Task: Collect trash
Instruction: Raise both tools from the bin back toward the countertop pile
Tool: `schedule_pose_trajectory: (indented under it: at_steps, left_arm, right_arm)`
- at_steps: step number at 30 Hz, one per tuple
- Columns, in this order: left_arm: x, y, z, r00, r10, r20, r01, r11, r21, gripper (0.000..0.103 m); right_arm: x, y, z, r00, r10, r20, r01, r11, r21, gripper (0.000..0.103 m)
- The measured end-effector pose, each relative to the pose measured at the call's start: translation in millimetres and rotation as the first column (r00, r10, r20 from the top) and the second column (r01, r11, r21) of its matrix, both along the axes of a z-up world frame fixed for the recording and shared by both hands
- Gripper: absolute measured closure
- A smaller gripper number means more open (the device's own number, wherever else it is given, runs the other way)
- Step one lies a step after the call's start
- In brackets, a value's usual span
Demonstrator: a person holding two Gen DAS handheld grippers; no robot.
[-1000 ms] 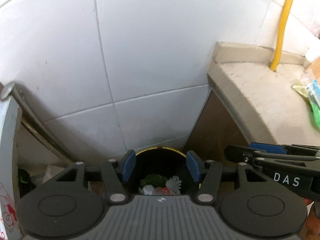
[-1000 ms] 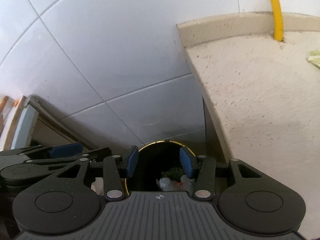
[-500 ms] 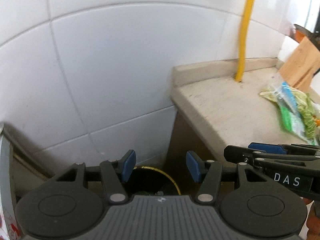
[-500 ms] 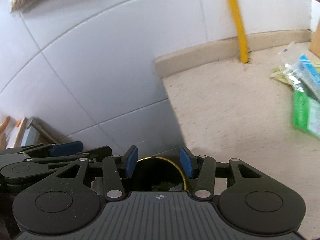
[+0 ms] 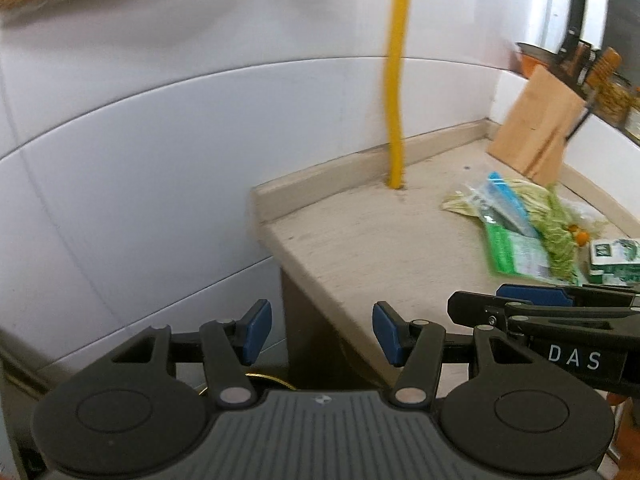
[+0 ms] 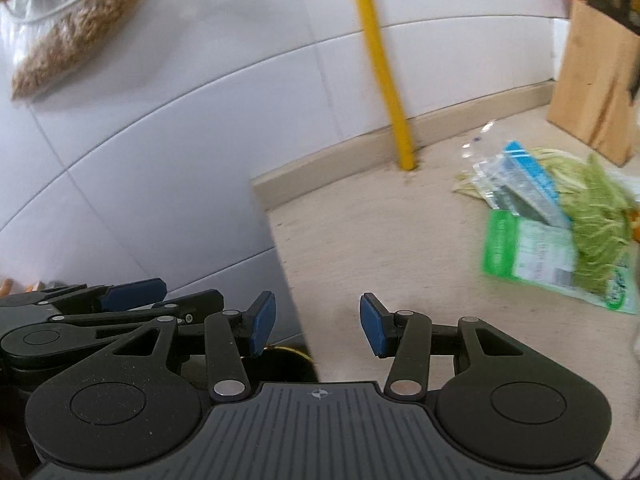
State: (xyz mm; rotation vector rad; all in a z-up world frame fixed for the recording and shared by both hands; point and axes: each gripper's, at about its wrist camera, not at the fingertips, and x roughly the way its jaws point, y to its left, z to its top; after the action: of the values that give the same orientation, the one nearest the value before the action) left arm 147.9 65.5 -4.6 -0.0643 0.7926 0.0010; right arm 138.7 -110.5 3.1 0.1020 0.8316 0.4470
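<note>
Diagonally, green wrapper [image 6: 520, 252] on countertop [image 6: 380, 240]

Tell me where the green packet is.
The green packet lies on the counter, right side of both wrist views, in the trash pile right of the yellow pipe and before the knife block.

White tiled wall [image 5: 160, 140]; yellow pipe [image 5: 396, 80] meeting beige countertop [image 6: 380, 248]; wooden knife block [image 6: 592, 80] at rear; hanging bag of grain [image 6: 76, 36].
</note>
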Motion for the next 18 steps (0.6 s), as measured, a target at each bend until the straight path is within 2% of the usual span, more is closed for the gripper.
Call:
schedule_pose_trajectory:
  at_steps: [7, 18]
  left_arm:
    - [10.9, -33.4, 5.0, 0.995, -0.096, 0.012, 0.096, 0.995, 0.001, 0.054]
    - [28.8, -77.8, 7.0, 0.973, -0.228, 0.015, 0.228, 0.974, 0.006, 0.054]
  right_arm:
    - [-9.0, -31.8, 6.4, 0.996, -0.083, 0.022, 0.083, 0.996, -0.014, 0.048]
    - [-15.2, -78.8, 7.7, 0.975, -0.219, 0.028, 0.22, 0.975, -0.015, 0.048]
